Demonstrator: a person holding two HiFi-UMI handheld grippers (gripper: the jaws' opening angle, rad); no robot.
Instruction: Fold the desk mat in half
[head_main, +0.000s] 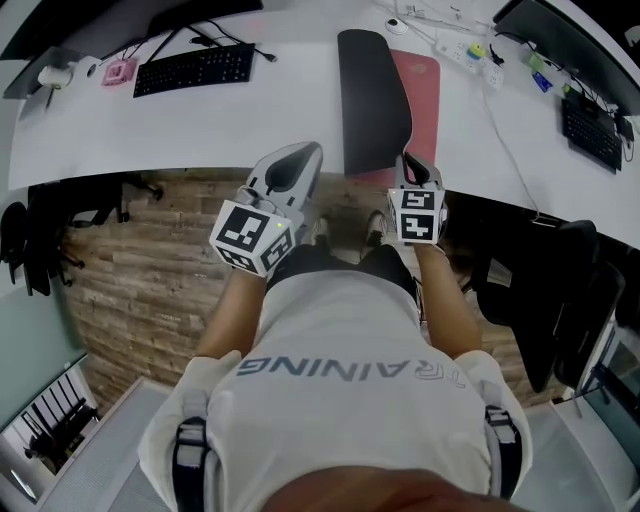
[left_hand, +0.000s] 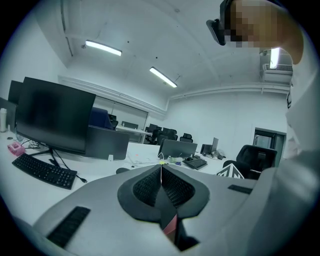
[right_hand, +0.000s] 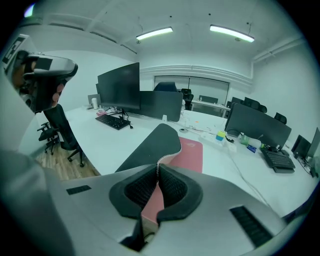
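A person stands at a curved white counter (head_main: 250, 120), both forearms stretched forward from the waist, a gripper in each hand. The right gripper (head_main: 408, 158) points toward 12 o'clock and tilts down at the counter's near edge. Its jaws are pinched on the near edge of the desk mat (head_main: 372, 100). The left gripper (head_main: 308, 152) leans toward 1 o'clock just beside the mat's left edge, apart from it, its pads pressed together.

The mat runs away from the person toward 12 o'clock. Its dark underside is turned up and curls over the left part, while the pink face (head_main: 424, 90) shows flat along the right. From the right gripper view, the sheet rises out of the jaws in an arch.

Under the counter lies a wood-plank floor (head_main: 130, 270). The room is an open office with white walls, ceiling strip lights (right_hand: 155, 33) and rows of dark monitors (right_hand: 120, 87).

A black keyboard (head_main: 195, 68) sits at 11 o'clock with a small pink object (head_main: 120, 71) to its left. A power strip (head_main: 465, 48) lies at 1 o'clock, just past the mat's far end, and a thin cable (head_main: 510, 150) crosses the counter on the mat's right. A second keyboard (head_main: 592, 130) rests at 2 o'clock. A black office chair (head_main: 560, 300) stands at 3 o'clock, close to the person's right elbow.
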